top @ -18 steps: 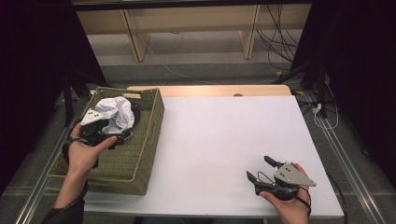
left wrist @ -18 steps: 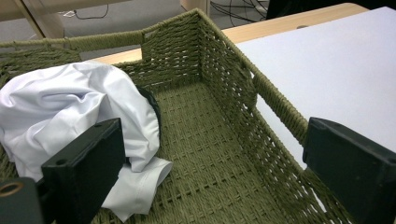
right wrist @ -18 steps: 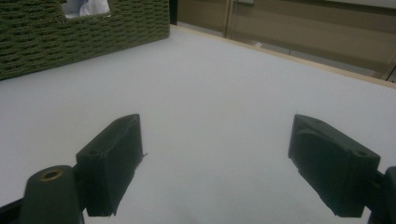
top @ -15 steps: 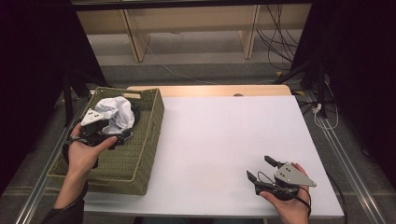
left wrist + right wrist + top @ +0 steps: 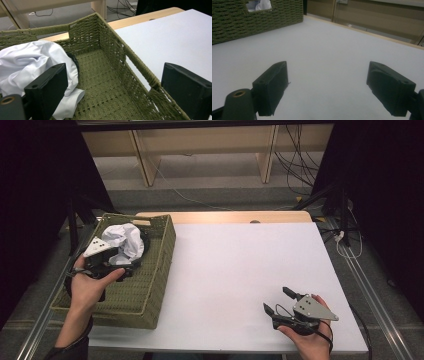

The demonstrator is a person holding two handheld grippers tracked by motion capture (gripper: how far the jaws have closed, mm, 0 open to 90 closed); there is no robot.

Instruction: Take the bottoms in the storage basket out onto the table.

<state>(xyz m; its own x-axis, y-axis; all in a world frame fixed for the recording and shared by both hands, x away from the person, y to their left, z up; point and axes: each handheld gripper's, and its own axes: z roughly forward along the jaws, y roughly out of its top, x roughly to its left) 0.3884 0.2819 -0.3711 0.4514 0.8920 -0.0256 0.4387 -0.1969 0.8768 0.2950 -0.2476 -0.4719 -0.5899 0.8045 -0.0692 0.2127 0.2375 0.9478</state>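
Observation:
A green woven basket (image 5: 150,285) stands at the table's left with a crumpled white cloth (image 5: 125,239) in its far end. My left gripper (image 5: 131,262) is held inside the basket just in front of the cloth. In the left gripper view the left gripper (image 5: 117,92) is open wide, one jaw against the white cloth (image 5: 30,65) and the other over the basket's side wall (image 5: 140,67). My right gripper (image 5: 275,299) rests low at the table's front right, and in its own view this right gripper (image 5: 330,87) is open with nothing between its jaws.
The white table top (image 5: 240,265) stretches between the basket and the right hand. A dark edge (image 5: 74,61) shows under the cloth. The basket (image 5: 249,17) stands far ahead of the right gripper. Wooden shelving and cables (image 5: 300,165) lie beyond the table.

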